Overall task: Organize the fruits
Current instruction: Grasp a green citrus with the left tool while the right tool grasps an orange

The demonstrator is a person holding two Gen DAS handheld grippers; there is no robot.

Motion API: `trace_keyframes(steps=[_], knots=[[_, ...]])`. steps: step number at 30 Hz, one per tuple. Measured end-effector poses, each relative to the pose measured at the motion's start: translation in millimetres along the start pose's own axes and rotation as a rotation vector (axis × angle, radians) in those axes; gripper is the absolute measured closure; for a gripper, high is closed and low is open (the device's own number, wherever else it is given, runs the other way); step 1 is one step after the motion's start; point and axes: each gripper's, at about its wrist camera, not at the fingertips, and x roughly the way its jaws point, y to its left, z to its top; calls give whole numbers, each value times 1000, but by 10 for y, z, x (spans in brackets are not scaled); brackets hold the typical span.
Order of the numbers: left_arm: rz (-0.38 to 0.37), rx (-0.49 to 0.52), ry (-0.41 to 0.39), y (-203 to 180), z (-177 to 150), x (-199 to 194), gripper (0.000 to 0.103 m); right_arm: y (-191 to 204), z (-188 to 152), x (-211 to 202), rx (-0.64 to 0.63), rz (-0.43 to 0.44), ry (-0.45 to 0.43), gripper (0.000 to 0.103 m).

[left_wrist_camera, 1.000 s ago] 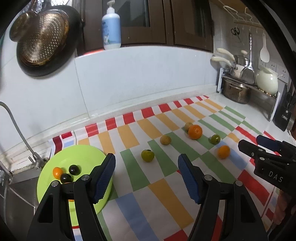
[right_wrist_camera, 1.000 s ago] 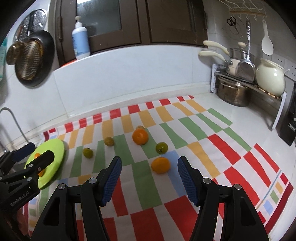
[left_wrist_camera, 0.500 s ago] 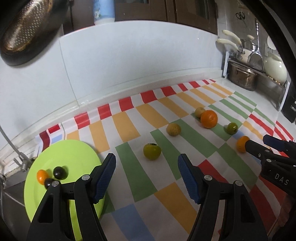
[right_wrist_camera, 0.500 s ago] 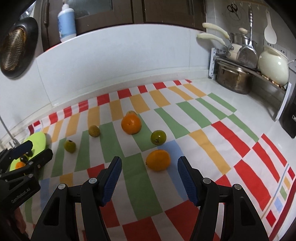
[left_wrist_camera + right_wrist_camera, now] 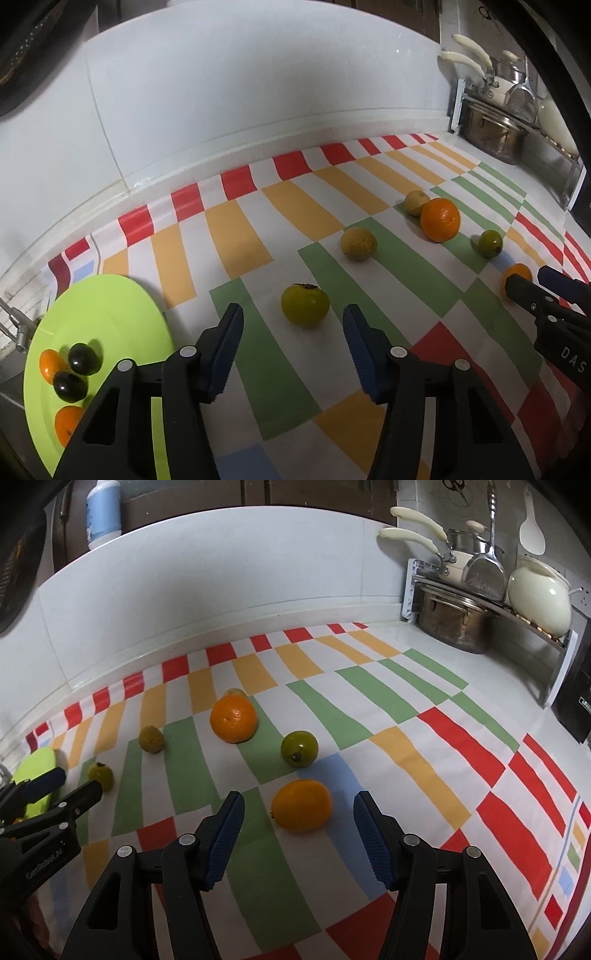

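My left gripper (image 5: 293, 349) is open, with a yellow-green persimmon (image 5: 304, 305) just ahead between its fingertips. A lime-green plate (image 5: 103, 314) at the left holds two dark fruits and two small oranges. My right gripper (image 5: 299, 834) is open, with a small orange fruit (image 5: 301, 805) just ahead between its fingertips. Beyond lie a green tomato (image 5: 299, 748), a big orange (image 5: 233, 719), a brownish-yellow fruit (image 5: 151, 739) and another small fruit (image 5: 236, 692) behind the orange. The left gripper also shows in the right wrist view (image 5: 62, 784).
The fruits lie on a striped red, orange and green cloth (image 5: 406, 738) on a white counter. A rack with a steel pot (image 5: 456, 624) and a cream kettle (image 5: 539, 602) stands at the back right. A white backsplash (image 5: 258, 92) runs behind. A tap (image 5: 16, 325) sits at the far left.
Both grippers have moved forward and lower toward the cloth. The persimmon and the small orange fruit now sit close between the fingertips. Both grippers stay open.
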Motion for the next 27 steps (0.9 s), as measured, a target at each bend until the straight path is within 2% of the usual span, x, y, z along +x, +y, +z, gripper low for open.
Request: trace_keyframes(steps=[4,6,9,15,16,27], knots=[[-11,-6,12,-4,19,64,57,-13,4,72,12,2,24,44],[-15,-10,15,-7,28,92,58,-19,3,100,14,3,33,48],[-18,-10,19,-9,41,124,61,-21,1,138,16,7,45,49],[-28,-12,29,-4,60,172,71,-19,-3,180,9,7,62,63],[-27,-11,29,-8,63,174,73,-14,-3,177,3,6,62,63],[-47,-16,-1,-9,69,-48,74,94,33,17,-54,69,17,63]])
